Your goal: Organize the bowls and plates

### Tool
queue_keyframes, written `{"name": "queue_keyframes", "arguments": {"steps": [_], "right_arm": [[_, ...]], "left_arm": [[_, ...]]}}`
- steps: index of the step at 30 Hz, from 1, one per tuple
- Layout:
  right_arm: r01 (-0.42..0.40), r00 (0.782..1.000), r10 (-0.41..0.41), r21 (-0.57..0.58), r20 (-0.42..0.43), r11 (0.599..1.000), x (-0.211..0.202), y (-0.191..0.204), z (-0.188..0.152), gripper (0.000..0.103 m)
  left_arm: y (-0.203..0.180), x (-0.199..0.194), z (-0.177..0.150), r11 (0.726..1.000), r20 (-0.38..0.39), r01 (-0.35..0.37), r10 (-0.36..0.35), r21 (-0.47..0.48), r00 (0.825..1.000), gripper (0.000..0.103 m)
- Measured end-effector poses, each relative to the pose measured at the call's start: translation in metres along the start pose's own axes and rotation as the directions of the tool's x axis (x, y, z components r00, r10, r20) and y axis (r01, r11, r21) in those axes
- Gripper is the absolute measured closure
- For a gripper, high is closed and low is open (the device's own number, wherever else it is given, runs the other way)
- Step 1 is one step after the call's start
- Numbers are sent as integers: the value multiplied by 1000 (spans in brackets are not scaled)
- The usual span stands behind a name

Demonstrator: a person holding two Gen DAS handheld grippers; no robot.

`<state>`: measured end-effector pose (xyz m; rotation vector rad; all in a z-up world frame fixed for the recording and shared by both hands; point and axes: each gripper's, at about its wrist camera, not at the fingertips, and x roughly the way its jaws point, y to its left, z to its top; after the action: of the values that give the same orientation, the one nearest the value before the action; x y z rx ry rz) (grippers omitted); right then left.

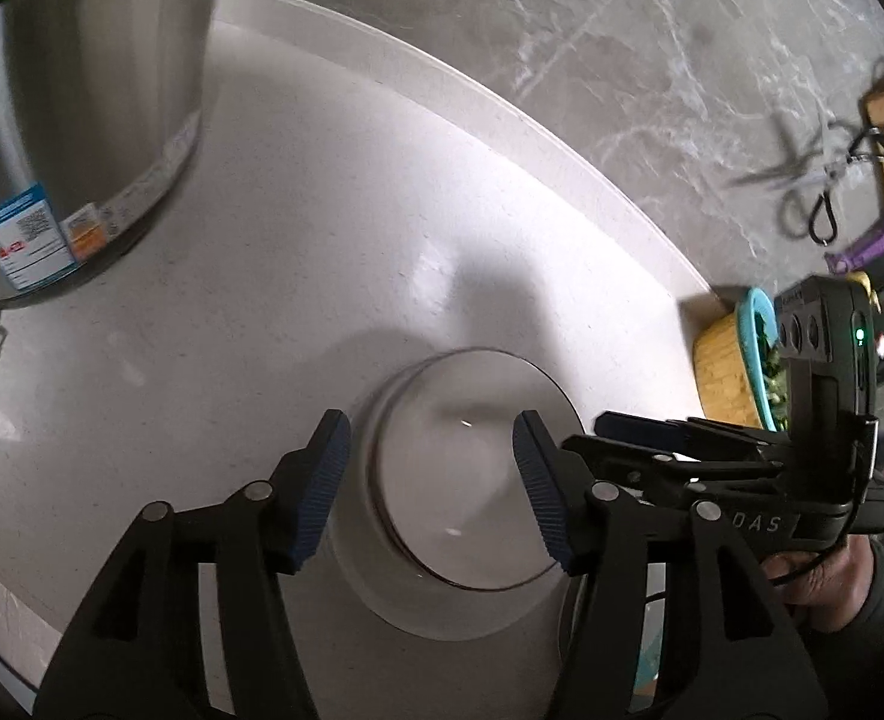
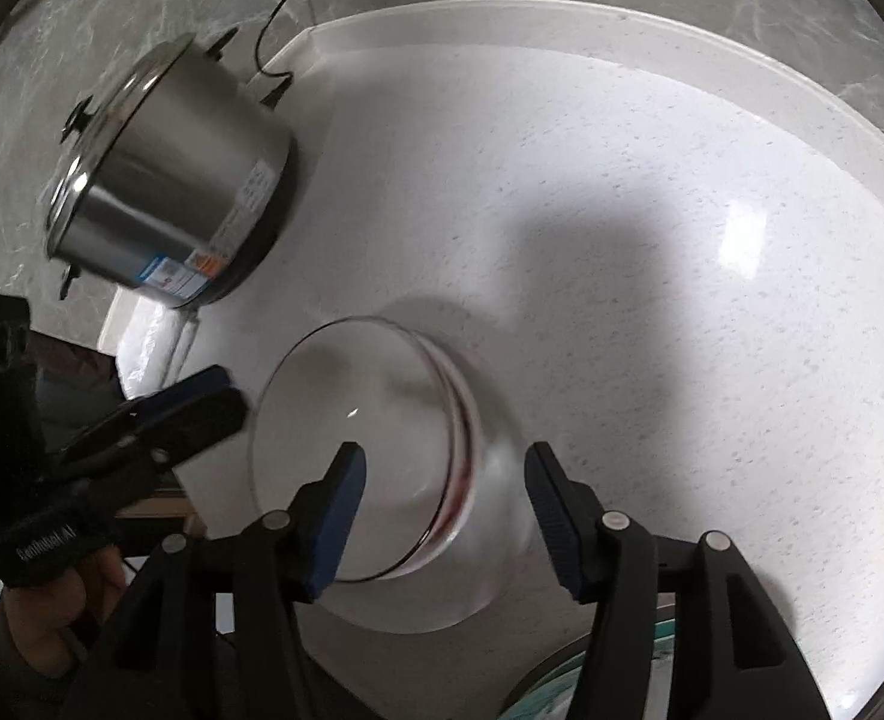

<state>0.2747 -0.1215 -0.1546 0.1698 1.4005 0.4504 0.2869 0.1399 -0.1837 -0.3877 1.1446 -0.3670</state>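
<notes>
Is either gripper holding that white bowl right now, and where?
No. Both the left gripper and right gripper stand open above the white bowl, pads clear of it.

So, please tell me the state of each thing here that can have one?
Left hand-held gripper: open, holding nothing.
Right hand-held gripper: open, holding nothing.
White bowl: upright, apparently empty, on the counter.
Steel pot: lid on.

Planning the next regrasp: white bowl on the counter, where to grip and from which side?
Grip the bowl by its thin rim, one finger inside, one outside the wall, coming down from above. It sits upright with its mouth open, and looks too wide to span. Both grippers hover open, left, right.
</notes>
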Motion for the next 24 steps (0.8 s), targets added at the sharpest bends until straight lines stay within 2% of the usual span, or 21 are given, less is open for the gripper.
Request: {"name": "queue_keyframes", "arguments": {"steps": [5,8,10,12,14,16,20,24], "right_arm": [[6,1000,-6,7,19,1000,-7,-9,2,44],[36,999,-36,34,16,999,-11,-27,1,44],[54,999,-54,39,1,998,-11,-39,-1,46],[62,998,-62,33,-19,998,-9,-44,-5,53],[56,998,-55,22,-38,998,-5,-44,-8,54],[54,997,-54,9,-57,998,1,-42,-12,54],[54,995,-55,-14,-85,998,15,-36,-17,54],[63,993,-65,-28,-102,998,26,-32,-18,54]], "left_arm": [[12,-2,-8,1000,-27,-12,12,6,1000,48],[37,-3,-18,1000,-55,-16,15,-18,998,48],[52,-4,-27,999,-74,-24,22,-34,997,49],[63,-4,-33,999,-97,-27,24,-31,995,50],[65,-1,-37,1000,-109,-8,7,-15,994,50],[62,10,-40,1000,-163,-5,6,9,987,50],[62,16,-43,1000,-161,-27,26,-2,987,49],[66,16,-43,996,-174,-91,92,14,980,50]]}}
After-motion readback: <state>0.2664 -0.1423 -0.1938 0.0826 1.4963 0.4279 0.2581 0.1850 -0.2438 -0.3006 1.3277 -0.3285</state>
